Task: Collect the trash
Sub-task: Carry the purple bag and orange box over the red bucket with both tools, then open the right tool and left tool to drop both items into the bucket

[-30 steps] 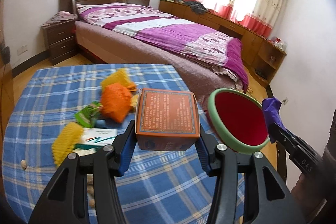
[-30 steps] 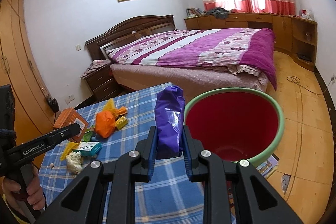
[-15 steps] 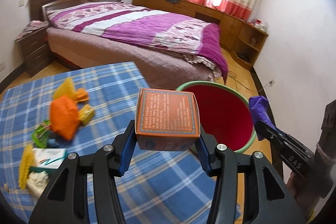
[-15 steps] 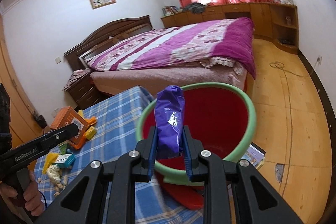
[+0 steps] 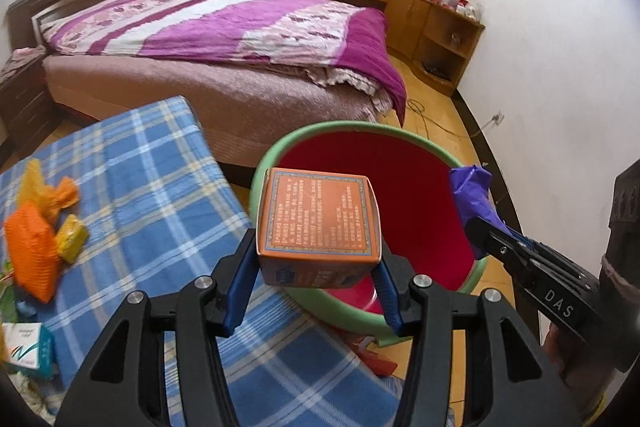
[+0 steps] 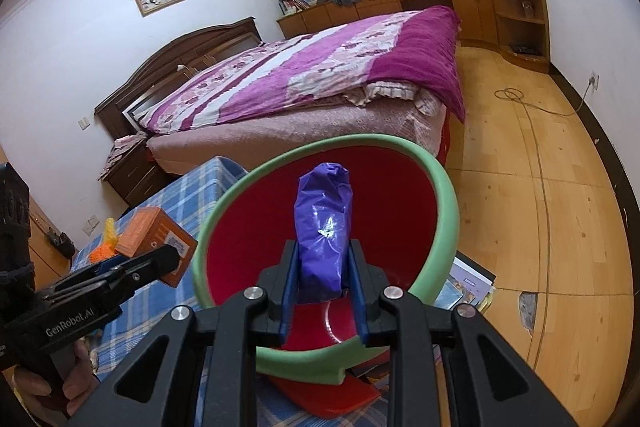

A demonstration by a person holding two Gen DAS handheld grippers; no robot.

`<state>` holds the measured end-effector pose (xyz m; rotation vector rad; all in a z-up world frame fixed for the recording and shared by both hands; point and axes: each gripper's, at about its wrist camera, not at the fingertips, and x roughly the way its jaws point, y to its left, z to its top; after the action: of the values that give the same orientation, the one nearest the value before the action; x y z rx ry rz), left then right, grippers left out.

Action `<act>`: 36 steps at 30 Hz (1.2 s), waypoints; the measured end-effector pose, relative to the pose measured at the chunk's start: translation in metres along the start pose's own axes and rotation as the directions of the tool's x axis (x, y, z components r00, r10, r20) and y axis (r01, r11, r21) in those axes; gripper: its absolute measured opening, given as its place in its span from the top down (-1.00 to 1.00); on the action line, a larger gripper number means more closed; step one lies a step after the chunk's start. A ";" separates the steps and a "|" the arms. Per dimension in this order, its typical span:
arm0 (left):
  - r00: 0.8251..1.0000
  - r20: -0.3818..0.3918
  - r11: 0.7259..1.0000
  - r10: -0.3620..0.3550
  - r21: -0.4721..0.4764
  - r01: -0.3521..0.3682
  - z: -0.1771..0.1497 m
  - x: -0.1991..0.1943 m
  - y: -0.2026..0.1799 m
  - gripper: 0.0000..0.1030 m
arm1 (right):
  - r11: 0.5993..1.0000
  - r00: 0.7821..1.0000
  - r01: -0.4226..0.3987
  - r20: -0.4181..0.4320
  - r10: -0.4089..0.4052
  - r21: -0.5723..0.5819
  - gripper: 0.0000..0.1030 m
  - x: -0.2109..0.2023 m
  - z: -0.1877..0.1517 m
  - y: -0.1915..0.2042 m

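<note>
My left gripper (image 5: 316, 279) is shut on an orange cardboard box (image 5: 318, 223) and holds it over the near rim of a red bin with a green rim (image 5: 280, 151). My right gripper (image 6: 323, 291) is shut on a purple plastic wrapper (image 6: 324, 231) and holds it above the bin's mouth (image 6: 448, 199). The wrapper (image 5: 470, 195) and the right gripper also show at the right of the left wrist view. The box (image 6: 156, 239) and the left gripper show at the left of the right wrist view.
A blue checked tablecloth (image 5: 152, 187) covers the table left of the bin. On it lie an orange net bag (image 5: 30, 255), a yellow packet (image 5: 72, 243) and a white and teal box (image 5: 26, 347). A bed (image 5: 224, 39) stands behind. Magazines (image 6: 468, 279) lie on the wooden floor by the bin.
Both grippers have swung right from over the table to the bin. The box now hangs over the bin's near rim and the purple wrapper over its mouth. Both stay gripped.
</note>
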<state>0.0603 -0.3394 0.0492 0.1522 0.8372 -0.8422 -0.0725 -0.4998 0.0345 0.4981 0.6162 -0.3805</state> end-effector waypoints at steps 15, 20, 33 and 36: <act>1.000 0.025 1.000 0.018 -0.013 -0.018 0.002 0.003 0.001 -0.14 | 1.000 1.000 0.020 -0.014 -0.020 0.024 0.15 0.010 -0.001 -0.007; 0.999 0.030 0.998 0.033 -0.048 -0.031 -0.003 -0.008 0.010 -0.14 | 1.000 1.000 0.015 -0.001 -0.015 0.010 0.11 0.002 -0.002 0.000; 0.994 0.055 0.987 0.097 -0.134 -0.089 -0.022 -0.052 0.042 -0.14 | 1.000 1.000 -0.012 0.009 0.012 -0.026 0.06 -0.018 -0.012 0.026; 0.991 0.060 0.982 0.120 -0.152 -0.110 -0.028 -0.064 0.050 -0.14 | 0.999 1.000 -0.024 0.005 0.024 -0.033 0.01 -0.021 -0.015 0.033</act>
<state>0.0555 -0.2555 0.0658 0.0396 0.8149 -0.6704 -0.0793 -0.4611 0.0476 0.4724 0.6096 -0.3484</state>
